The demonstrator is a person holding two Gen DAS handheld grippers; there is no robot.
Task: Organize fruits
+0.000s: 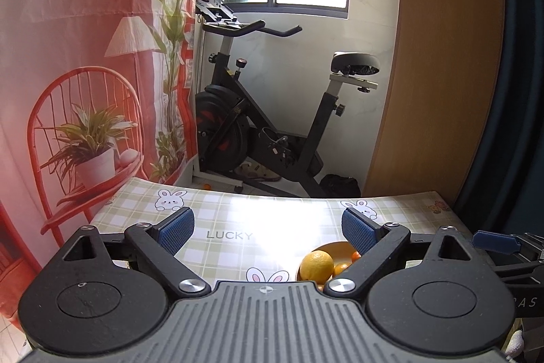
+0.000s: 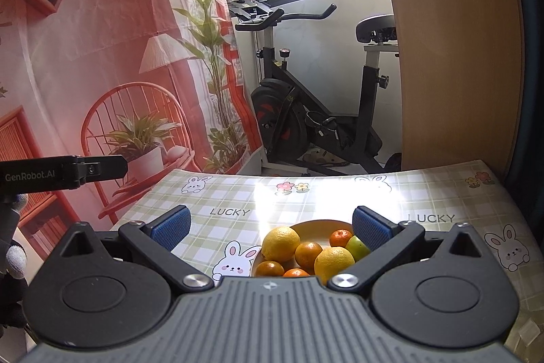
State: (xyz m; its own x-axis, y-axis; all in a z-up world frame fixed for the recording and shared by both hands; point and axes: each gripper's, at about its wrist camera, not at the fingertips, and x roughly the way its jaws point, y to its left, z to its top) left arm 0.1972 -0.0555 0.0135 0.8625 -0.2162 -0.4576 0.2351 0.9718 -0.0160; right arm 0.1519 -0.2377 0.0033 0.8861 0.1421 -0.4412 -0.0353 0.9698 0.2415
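A pale shallow bowl (image 2: 316,225) of fruit sits on the checked tablecloth. It holds two big yellow citrus fruits (image 2: 281,243), several small oranges (image 2: 307,254) and a green fruit (image 2: 357,247). My right gripper (image 2: 270,227) hangs open just above and in front of the bowl, nothing between its blue pads (image 2: 171,228). In the left wrist view the same bowl (image 1: 335,249) shows at the lower right, with one yellow fruit (image 1: 318,266) beside my right finger. My left gripper (image 1: 268,227) is open and empty over bare cloth left of the bowl.
The table (image 2: 238,203) ends at a far edge, with an exercise bike (image 2: 306,111) behind it on the floor. A printed red curtain (image 2: 102,56) hangs at the left, a wooden panel (image 2: 455,56) at the right. The left gripper's body (image 2: 64,172) juts in from the left.
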